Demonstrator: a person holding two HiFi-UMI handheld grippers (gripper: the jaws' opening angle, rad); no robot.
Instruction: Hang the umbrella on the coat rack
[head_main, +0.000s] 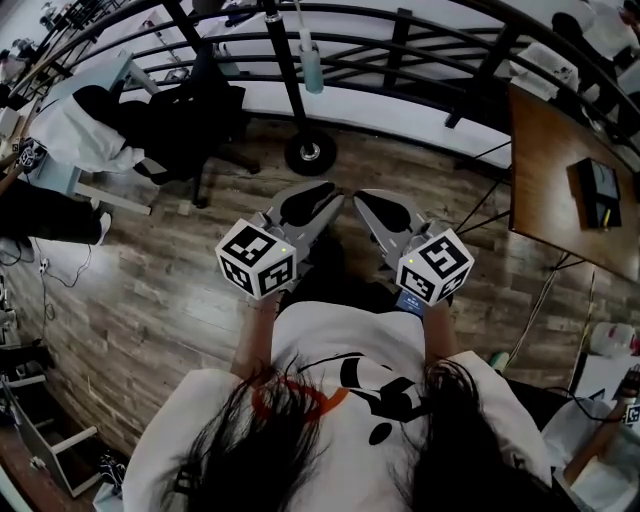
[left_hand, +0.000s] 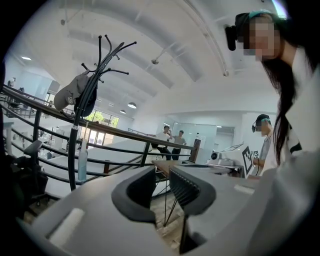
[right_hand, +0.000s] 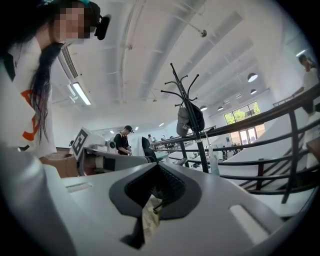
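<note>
Umbrella: slim pale-blue folded umbrella (left_hand: 82, 165) hangs beside the pole of the black metal coat rack (left_hand: 74, 148).
Left gripper (left_hand: 162, 176): jaws slightly apart, holding nothing.
Right gripper (right_hand: 157, 168): jaws closed together, empty.

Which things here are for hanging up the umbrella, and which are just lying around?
For the job:
- coat rack
- umbrella, probably: the pale blue thing hanging beside the rack's pole
- left claw, open and empty
- right claw, shut and empty

Just there:
- grey cap on the rack
- office chair
- wooden table
</note>
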